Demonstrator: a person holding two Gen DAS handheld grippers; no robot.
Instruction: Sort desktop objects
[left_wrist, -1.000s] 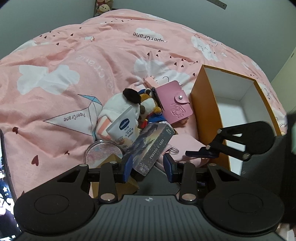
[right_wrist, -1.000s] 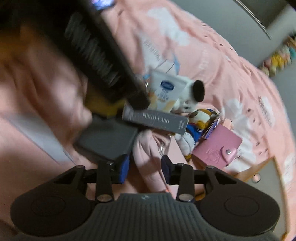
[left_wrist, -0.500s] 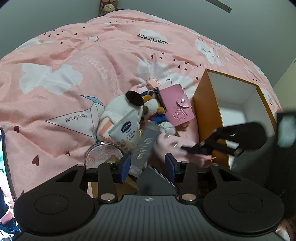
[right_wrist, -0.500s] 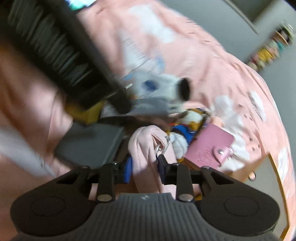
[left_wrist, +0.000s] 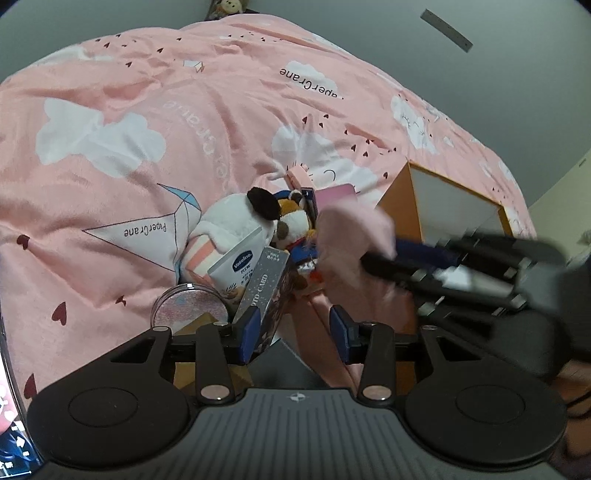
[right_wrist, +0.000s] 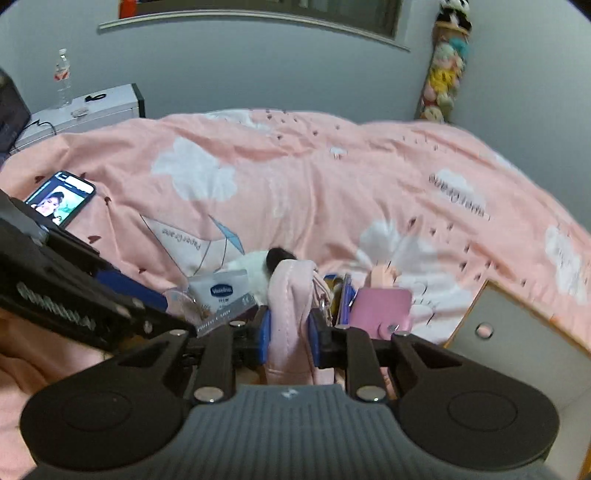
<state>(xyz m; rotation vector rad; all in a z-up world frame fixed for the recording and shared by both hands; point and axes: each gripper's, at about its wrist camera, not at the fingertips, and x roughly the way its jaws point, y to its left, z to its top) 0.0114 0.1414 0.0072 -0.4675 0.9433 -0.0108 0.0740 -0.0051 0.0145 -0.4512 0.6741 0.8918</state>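
The right gripper (right_wrist: 287, 339) is closing its fingers on the pink pouch (right_wrist: 290, 314), lifting it toward the orange box (left_wrist: 400, 210); beside that box, the left gripper (left_wrist: 293, 330) waits, fingers spread.

Grey walls (right_wrist: 258, 70) surround a bed (right_wrist: 295, 177) under a pink cloud-print cover. A white cabinet (right_wrist: 85, 110) stands at its far left corner; a high ledge (right_wrist: 258, 18), perhaps a window sill, runs above.

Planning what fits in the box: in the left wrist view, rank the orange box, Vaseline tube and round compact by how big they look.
1. Orange box, though partly hidden.
2. and 3. Vaseline tube and round compact look alike; each is partly covered, so no ranking.
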